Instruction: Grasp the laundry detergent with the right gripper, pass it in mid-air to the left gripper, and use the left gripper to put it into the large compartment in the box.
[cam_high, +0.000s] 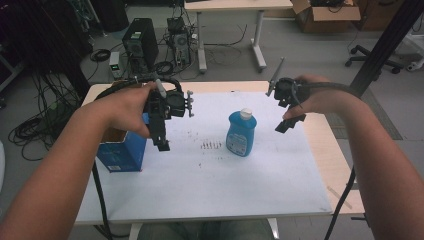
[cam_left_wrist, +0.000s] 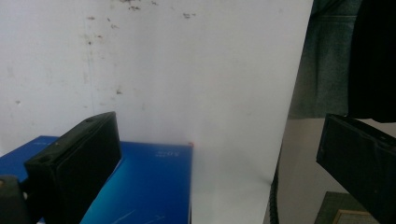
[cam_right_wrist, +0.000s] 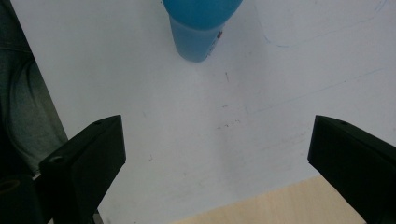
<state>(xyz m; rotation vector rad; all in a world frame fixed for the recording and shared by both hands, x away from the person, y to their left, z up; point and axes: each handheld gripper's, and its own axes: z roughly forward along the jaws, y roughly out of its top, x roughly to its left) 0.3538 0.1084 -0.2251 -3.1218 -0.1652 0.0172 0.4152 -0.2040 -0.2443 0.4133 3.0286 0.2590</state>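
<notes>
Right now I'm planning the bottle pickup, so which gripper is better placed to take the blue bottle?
Probably the right gripper: it hangs open just beside the blue bottle, which its own view shows ahead. The left gripper hovers by the blue box.

Blue plastic bottle with white cap: top cut off by the right gripper view's upper edge.
Blue cardboard box: top hidden behind the left hand.
Bottle label: print too small to read.

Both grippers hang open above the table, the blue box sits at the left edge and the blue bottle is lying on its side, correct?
Not quite: the blue bottle stands upright, white cap on top, as the high view shows. The rest holds.
</notes>
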